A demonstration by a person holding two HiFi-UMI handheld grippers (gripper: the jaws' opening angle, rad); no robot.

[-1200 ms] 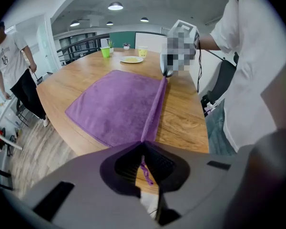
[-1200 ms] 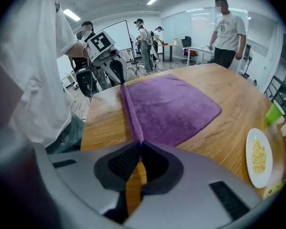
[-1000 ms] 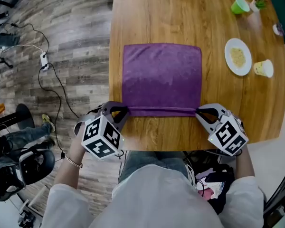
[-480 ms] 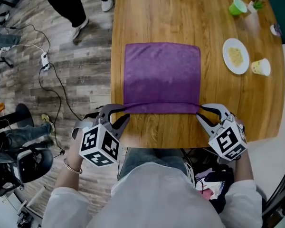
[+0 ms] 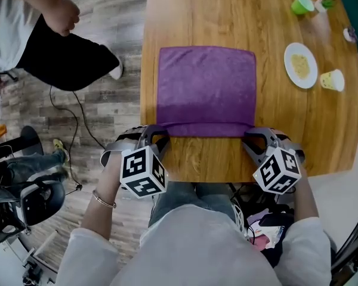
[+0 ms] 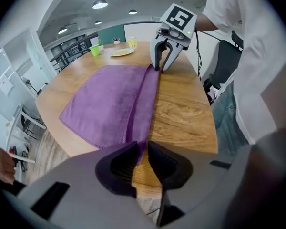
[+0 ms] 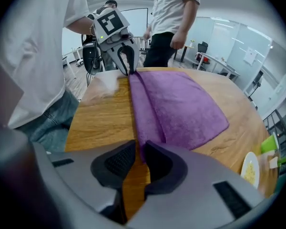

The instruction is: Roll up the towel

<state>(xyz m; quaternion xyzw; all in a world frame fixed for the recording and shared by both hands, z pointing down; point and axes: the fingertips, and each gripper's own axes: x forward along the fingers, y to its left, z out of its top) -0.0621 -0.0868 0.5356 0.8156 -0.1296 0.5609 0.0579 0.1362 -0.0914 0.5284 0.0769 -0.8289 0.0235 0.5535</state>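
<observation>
Where the left gripper [image 5: 157, 130] sits: at the near left corner of the towel [image 5: 206, 85], jaws having just closed a little, pinching the folded edge.
Towel: purple, spread flat on the wooden table [image 5: 197, 11], near edge turned over into a narrow fold.
Right gripper [image 5: 252, 134]: at the near right corner, jaws likewise just closed onto the same fold.
Right of towel: white plate [image 5: 300, 65] with food, yellow cup [image 5: 332, 80] beside it, green cup [image 5: 302, 5] farther back.

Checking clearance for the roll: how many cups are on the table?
2. A green cup near the far right corner of the table; a pale yellow cup right of the plate. The small white thing by the green cup is unclear.
</observation>
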